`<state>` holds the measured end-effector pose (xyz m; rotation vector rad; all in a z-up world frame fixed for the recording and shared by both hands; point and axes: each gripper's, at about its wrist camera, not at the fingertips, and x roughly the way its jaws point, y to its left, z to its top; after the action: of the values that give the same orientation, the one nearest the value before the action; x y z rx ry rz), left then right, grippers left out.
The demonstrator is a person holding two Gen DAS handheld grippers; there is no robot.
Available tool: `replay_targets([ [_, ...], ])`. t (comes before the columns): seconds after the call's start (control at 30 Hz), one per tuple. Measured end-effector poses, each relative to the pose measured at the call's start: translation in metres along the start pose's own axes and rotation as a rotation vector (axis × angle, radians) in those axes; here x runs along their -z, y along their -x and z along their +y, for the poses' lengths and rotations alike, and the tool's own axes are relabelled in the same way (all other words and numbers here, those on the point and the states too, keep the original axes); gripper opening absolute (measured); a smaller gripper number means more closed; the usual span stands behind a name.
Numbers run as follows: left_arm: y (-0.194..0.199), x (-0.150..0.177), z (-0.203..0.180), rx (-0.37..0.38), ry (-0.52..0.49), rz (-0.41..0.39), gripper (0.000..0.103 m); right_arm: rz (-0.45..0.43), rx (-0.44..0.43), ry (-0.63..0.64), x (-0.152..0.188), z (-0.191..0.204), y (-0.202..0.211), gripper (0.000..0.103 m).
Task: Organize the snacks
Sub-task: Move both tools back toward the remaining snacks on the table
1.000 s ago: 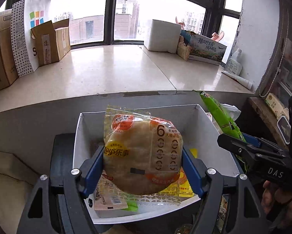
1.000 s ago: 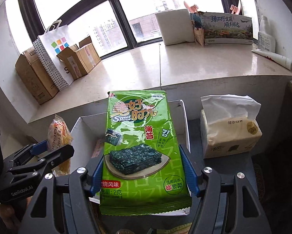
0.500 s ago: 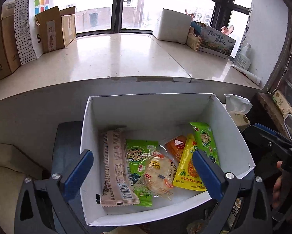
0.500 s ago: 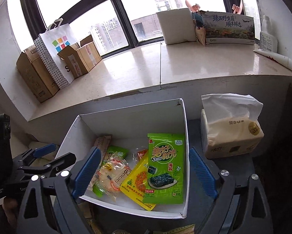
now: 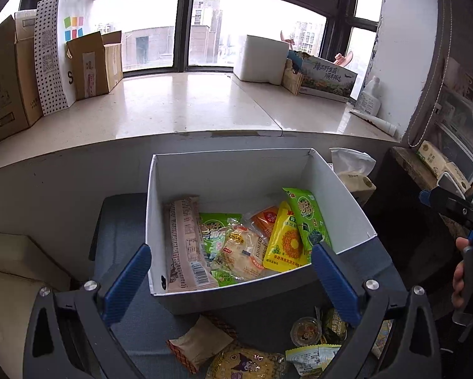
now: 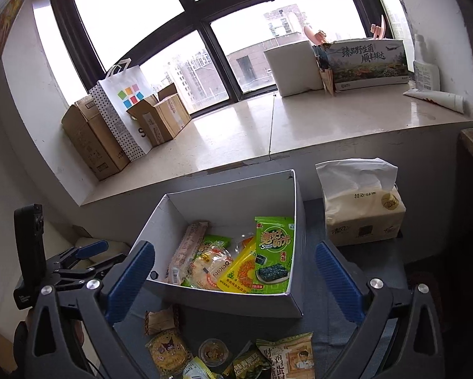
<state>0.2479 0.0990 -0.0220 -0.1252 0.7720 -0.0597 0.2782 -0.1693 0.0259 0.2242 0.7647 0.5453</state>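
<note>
Below the white box [image 6: 233, 300], at its near wall, loose snacks lie between the right gripper [image 6: 233, 279] and left gripper [image 5: 230, 284]; both empty, right jaws opening, left spread wide. Kuromi packet [image 6: 167, 352] sits nearer the left. Boxed seaweed packet [image 6: 272, 255] reads "Sweet Hour"; one loose packet [image 6: 247, 366], "Garlic Flavor".

Grey-blue table [image 6: 328, 325] has the white box [image 6: 236, 300] on it. Tissue pack [image 6: 362, 218] sits right of the box, loose snack packets [image 6: 286, 360] in front.

Both tongs, left [image 5: 230, 279] and right [image 6: 234, 276], share black angular frames, 2 ribbed blue pads [image 5: 127, 281] and silver screws [image 5: 90, 285].
</note>
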Motion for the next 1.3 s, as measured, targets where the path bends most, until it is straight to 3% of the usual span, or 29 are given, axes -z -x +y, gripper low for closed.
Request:
replay_targets([
  [0.23, 0.053, 0.043, -0.008, 0.030, -0.030, -0.036, 0.103, -0.026, 0.008, 0.024, 0.046, -0.016, 0.056, 0.103],
  [0.5, 0.073, 0.093, -0.010, 0.026, 0.001, -0.020, 0.103, 0.091, 0.063, 0.062, 0.115, -0.033, 0.071, 0.103],
  [0.77, 0.068, 0.122, -0.010, 0.023, 0.021, 0.025, 0.103, 0.237, 0.126, 0.116, 0.165, -0.045, 0.043, 0.103],
  [1.1, 0.051, 0.149, 0.013, -0.016, 0.065, 0.103, 0.103, 0.378, 0.164, 0.183, 0.186, -0.044, -0.008, 0.103],
  [1.3, 0.044, 0.160, 0.025, -0.026, 0.091, 0.131, 0.103, 0.420, 0.184, 0.218, 0.190, -0.043, -0.025, 0.103],
])
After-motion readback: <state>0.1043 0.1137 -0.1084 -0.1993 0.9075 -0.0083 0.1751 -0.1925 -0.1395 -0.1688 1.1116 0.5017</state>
